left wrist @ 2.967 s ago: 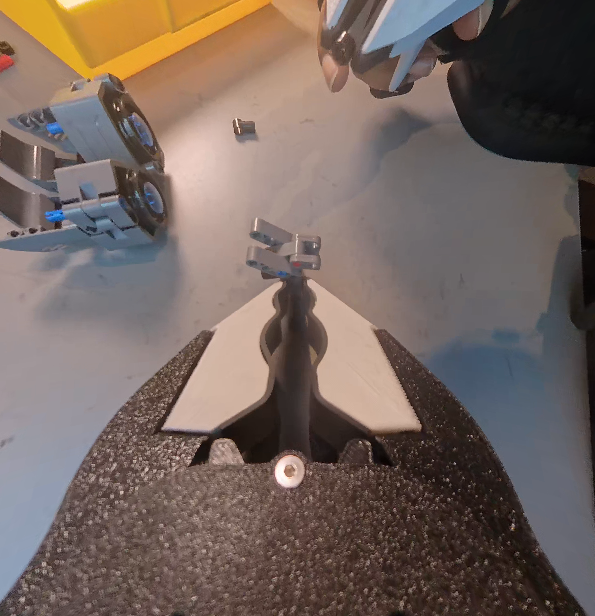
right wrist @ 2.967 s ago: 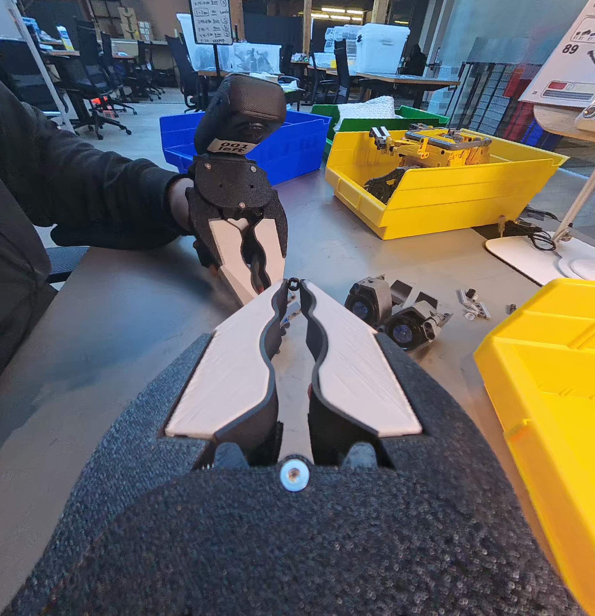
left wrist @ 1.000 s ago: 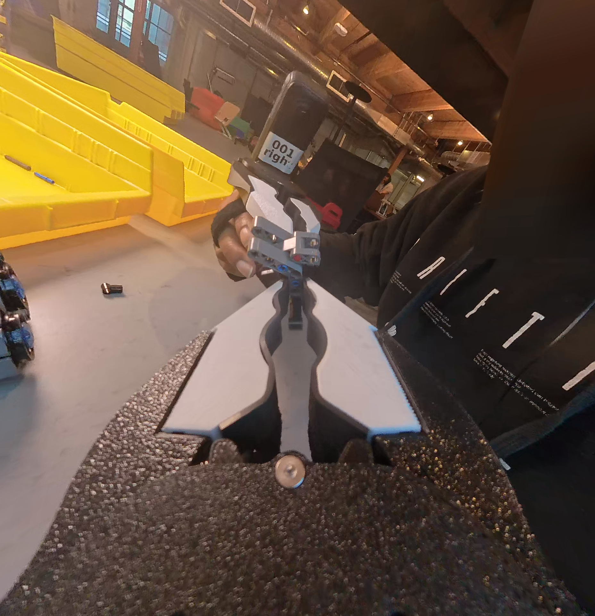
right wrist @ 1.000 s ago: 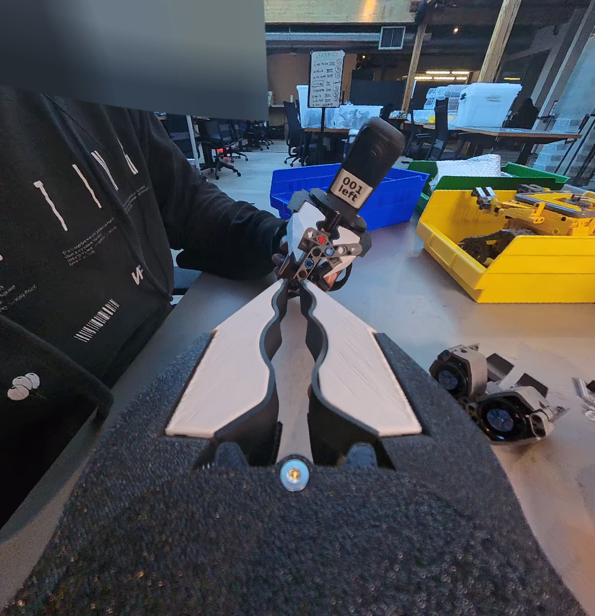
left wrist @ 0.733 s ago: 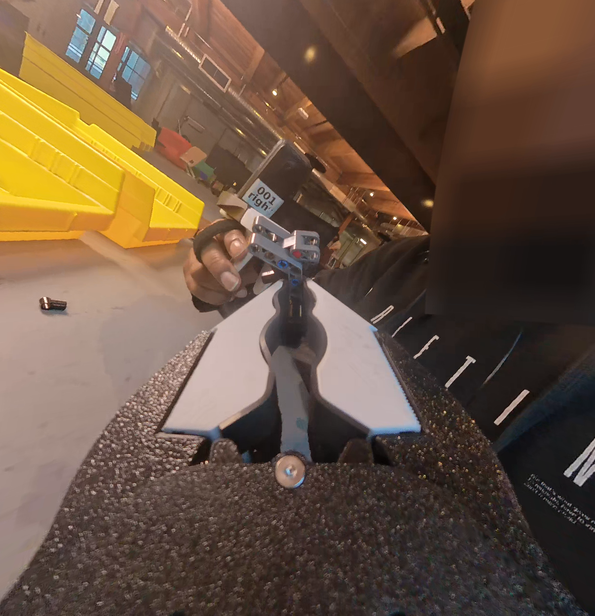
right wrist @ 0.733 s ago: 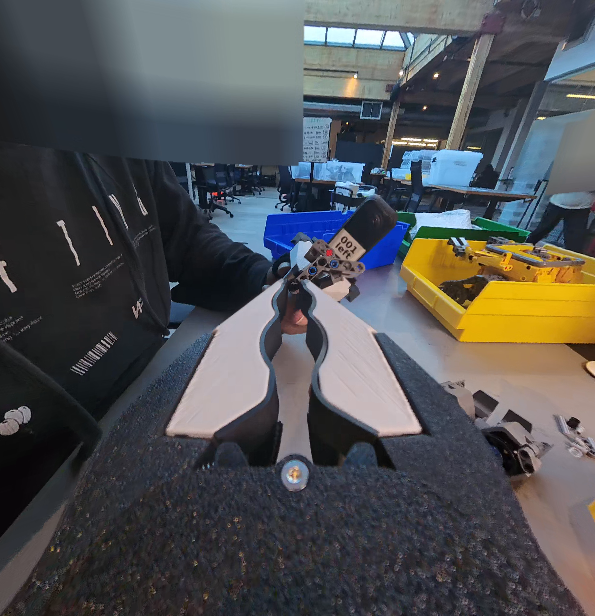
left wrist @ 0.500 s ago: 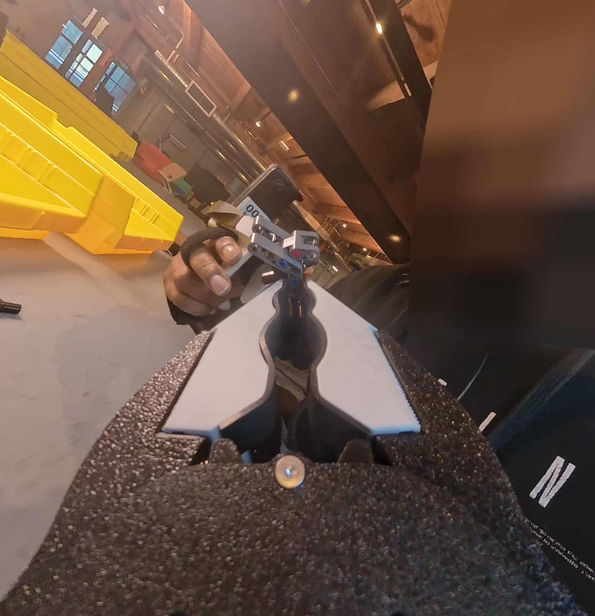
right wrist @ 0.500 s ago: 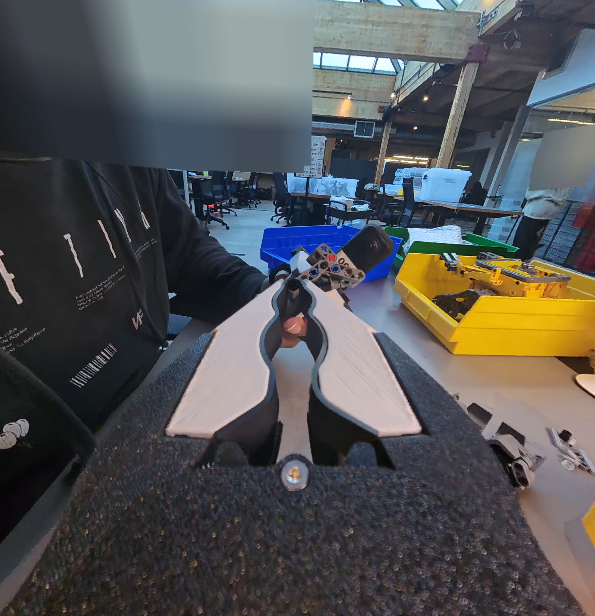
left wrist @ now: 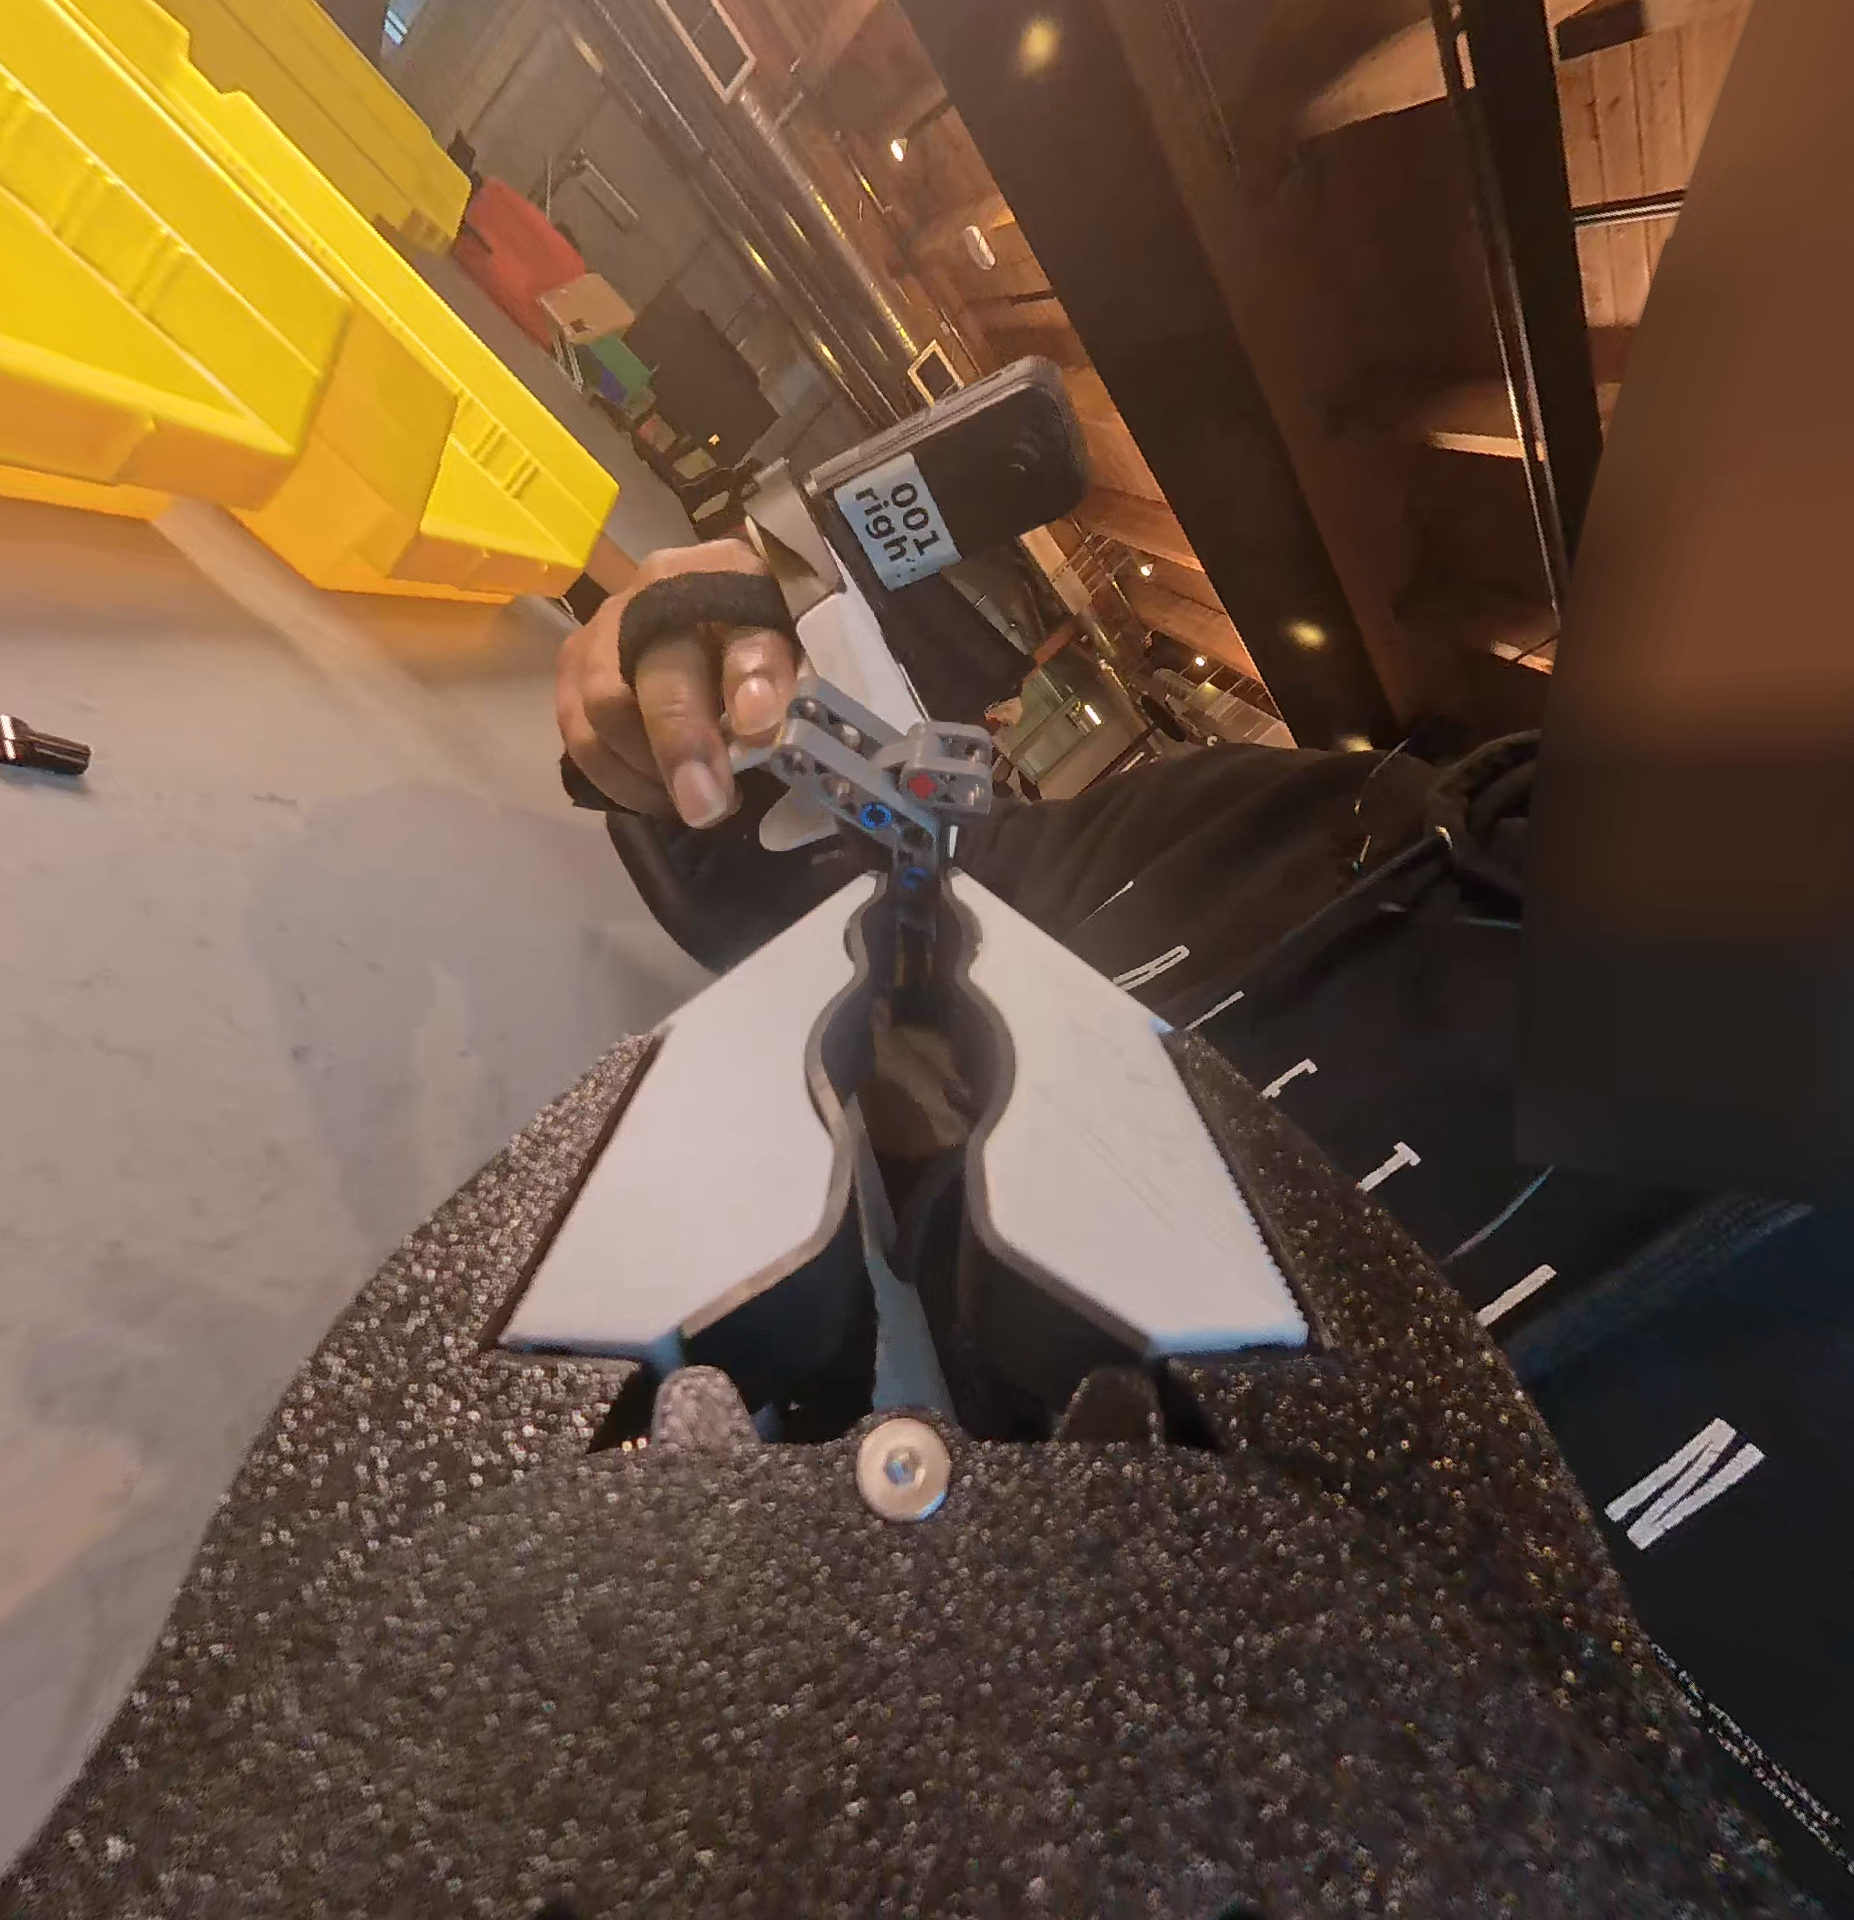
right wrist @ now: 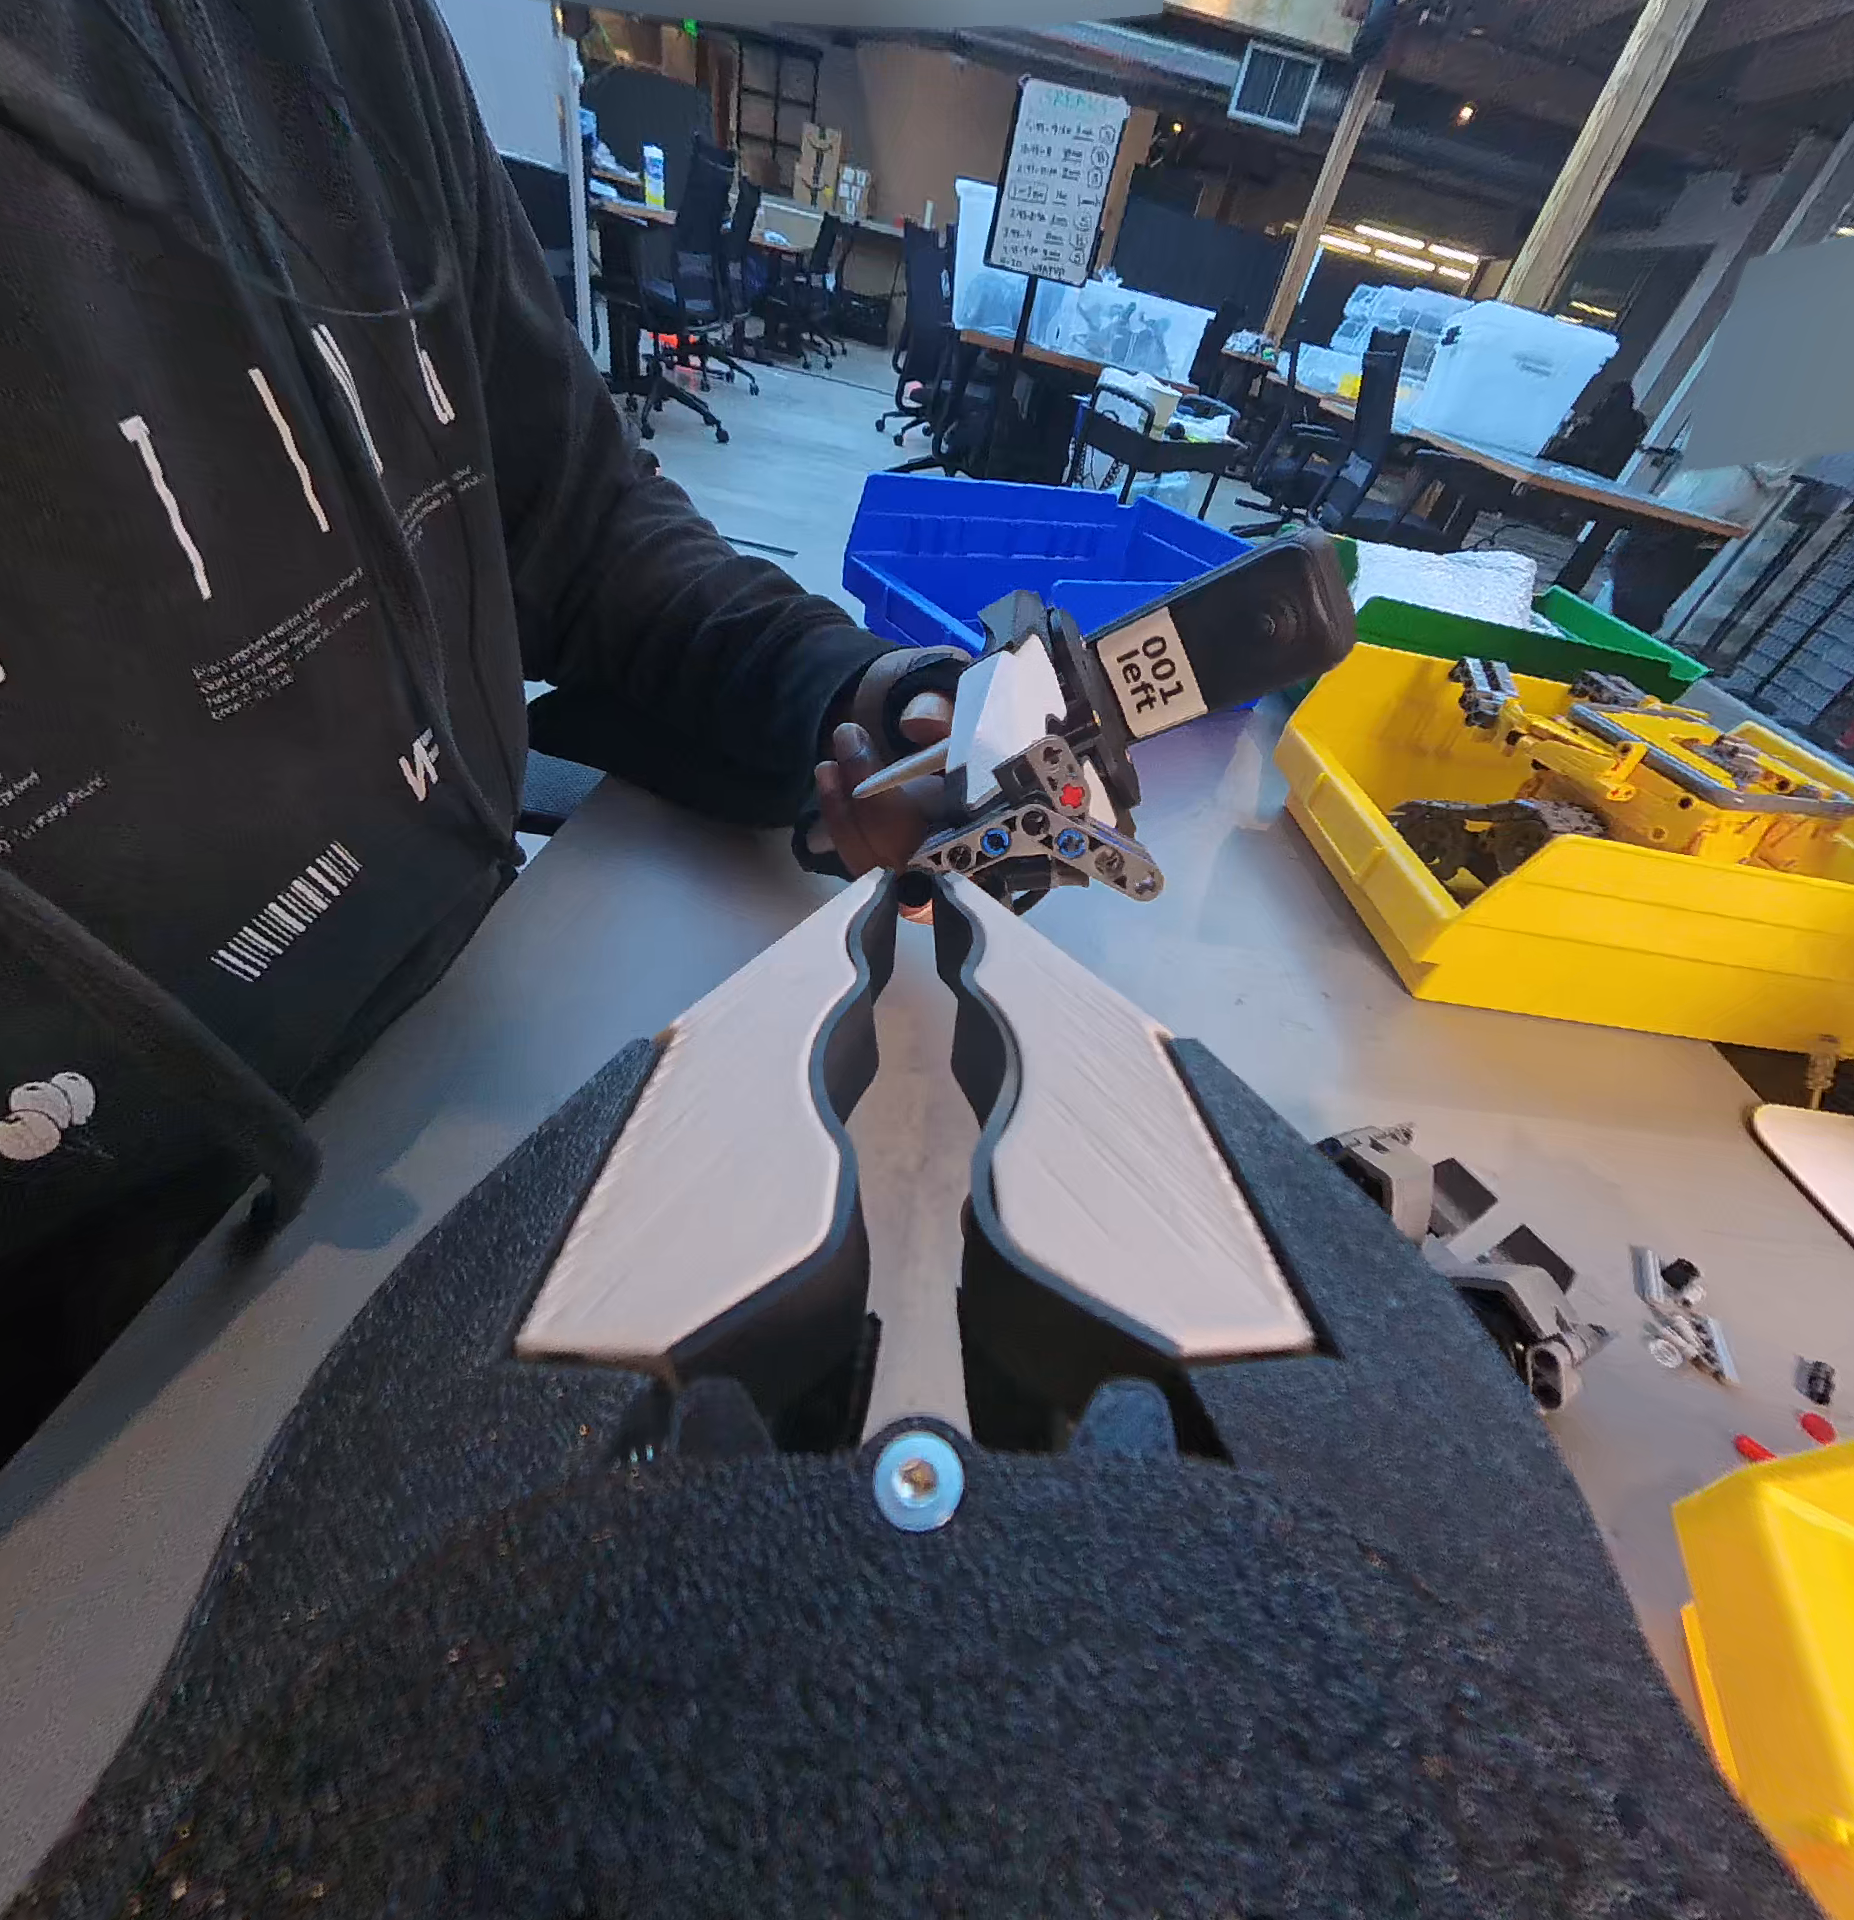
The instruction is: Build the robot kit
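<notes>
The left gripper (left wrist: 912, 894) has its jaws pinched shut on a small grey beam-and-pin toy-brick assembly (left wrist: 871, 774), raised above the grey tabletop (left wrist: 227, 987). At 12 o'clock, just beyond it, the right gripper (right wrist: 915, 902) points in, jaws nearly closed on a small black pin (right wrist: 912, 888). Farther off at 9 o'clock, a black peg (left wrist: 35, 740) lies loose; yellow plastic bins (left wrist: 279, 343) stand at 10 o'clock.

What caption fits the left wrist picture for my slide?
Left claw shut on a small grey toy-brick beam assembly, held up facing the right claw.
</notes>
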Available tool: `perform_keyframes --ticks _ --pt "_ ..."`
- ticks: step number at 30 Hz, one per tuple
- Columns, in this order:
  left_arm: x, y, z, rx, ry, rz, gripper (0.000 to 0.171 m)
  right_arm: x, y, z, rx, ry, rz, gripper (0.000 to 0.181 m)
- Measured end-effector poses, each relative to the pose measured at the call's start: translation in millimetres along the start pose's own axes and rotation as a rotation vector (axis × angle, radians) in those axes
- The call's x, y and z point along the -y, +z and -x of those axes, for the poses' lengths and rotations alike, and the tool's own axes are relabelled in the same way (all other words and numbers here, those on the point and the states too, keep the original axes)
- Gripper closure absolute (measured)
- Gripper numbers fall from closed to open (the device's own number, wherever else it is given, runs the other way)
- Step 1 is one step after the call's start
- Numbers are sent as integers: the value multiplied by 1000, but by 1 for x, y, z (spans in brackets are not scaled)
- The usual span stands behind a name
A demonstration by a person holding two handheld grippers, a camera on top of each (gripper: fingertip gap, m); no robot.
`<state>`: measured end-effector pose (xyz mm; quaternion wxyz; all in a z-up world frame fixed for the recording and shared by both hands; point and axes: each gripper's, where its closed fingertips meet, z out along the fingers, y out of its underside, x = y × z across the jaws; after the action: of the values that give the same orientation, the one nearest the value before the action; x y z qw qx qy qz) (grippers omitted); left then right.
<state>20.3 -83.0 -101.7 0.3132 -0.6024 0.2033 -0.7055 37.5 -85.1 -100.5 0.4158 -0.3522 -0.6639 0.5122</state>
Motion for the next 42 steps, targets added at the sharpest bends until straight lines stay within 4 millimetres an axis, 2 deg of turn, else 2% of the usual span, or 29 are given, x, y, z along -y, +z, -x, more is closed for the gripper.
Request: perform_keyframes --ticks 4,12,19,24,35,42 --pt "3 -1 2 3 -6 -30 166 -4 7 0 -17 -15 7 175" --pt "21 -10 -1 47 82 -123 165 6 11 -21 -106 58 -94 175" --pt "12 -8 -2 60 116 -65 155 5 8 -20 -82 105 -96 175" --pt "9 -7 4 97 124 -35 163 3 8 -20 -66 138 -106 175" --pt "3 -3 8 97 107 -11 161 1 9 -20 -42 183 -125 175" --pt "9 -3 8 111 97 -60 165 0 11 -27 -89 179 -109 175"
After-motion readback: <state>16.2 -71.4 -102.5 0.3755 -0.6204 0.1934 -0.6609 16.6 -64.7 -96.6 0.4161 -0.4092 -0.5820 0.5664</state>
